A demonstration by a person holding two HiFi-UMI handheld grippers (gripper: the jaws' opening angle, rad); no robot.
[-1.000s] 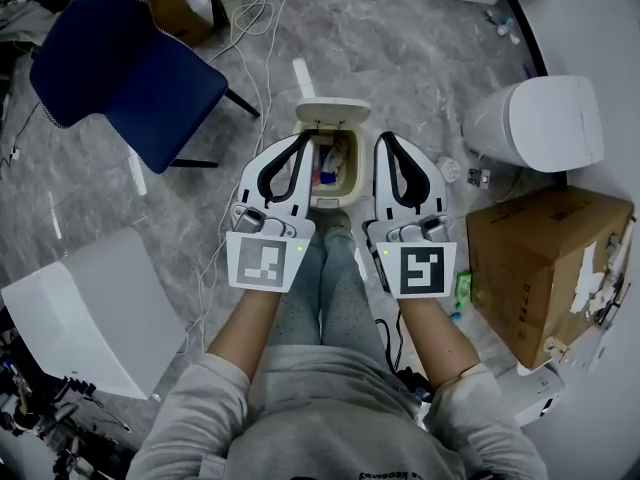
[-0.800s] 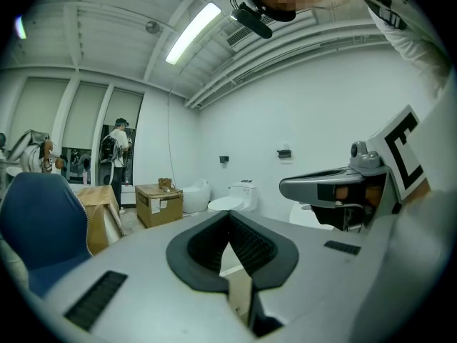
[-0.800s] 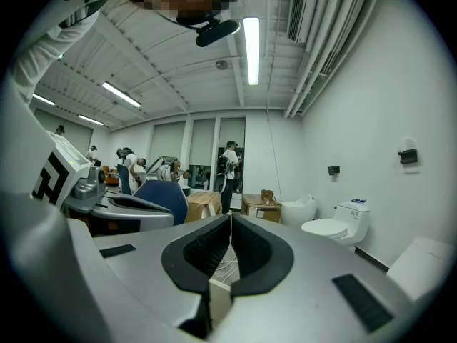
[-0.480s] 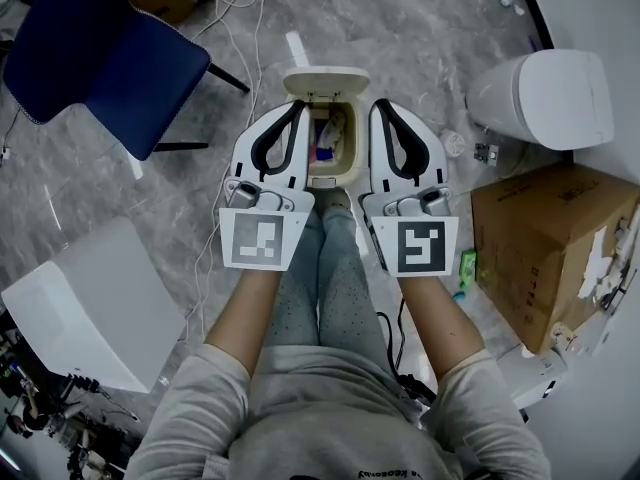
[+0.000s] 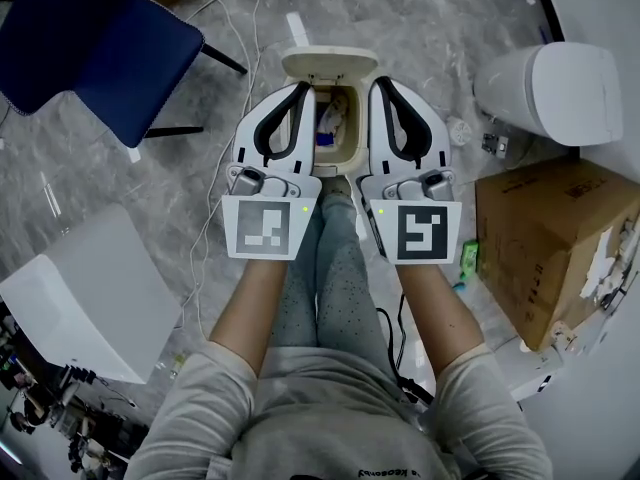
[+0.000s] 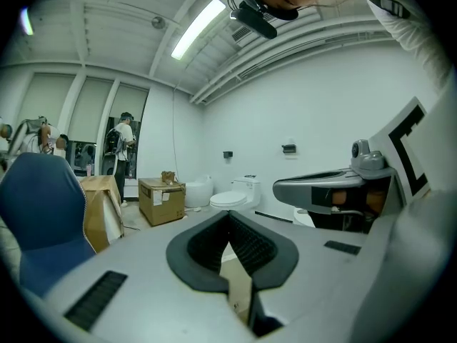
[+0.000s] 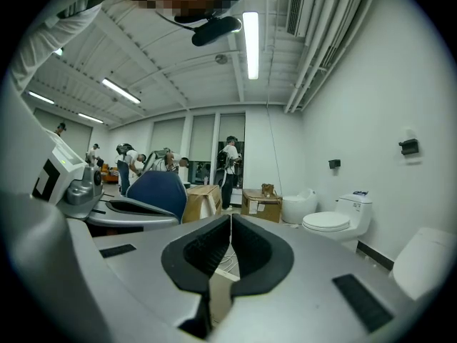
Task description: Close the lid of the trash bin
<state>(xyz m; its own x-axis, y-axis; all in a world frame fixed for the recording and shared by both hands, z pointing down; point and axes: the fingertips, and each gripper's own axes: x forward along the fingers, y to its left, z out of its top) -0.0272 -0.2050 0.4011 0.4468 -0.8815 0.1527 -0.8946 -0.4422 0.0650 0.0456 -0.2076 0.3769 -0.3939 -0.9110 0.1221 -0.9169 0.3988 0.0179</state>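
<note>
A small cream trash bin (image 5: 352, 138) stands on the floor in front of the person's feet, its lid (image 5: 330, 65) tipped open at the far side. Coloured rubbish shows inside. My left gripper (image 5: 303, 87) hangs over the bin's left rim and my right gripper (image 5: 377, 82) over its right rim; both are shut and hold nothing. In the left gripper view the closed jaws (image 6: 230, 217) point level across the room, a strip of the cream bin (image 6: 240, 286) showing beneath them. The right gripper (image 7: 230, 220) looks the same, with cream plastic (image 7: 220, 295) below.
A blue chair (image 5: 90, 38) stands far left, a white case (image 5: 85, 303) near left. On the right are a white toilet (image 5: 560, 88) and a cardboard box (image 5: 550, 248). Cables (image 5: 235, 28) trail over the grey floor beyond the bin. People stand far off.
Both grippers have sunk together toward the bin, still side by side and shut. The bin now lies between their tips, with its lid still up.
</note>
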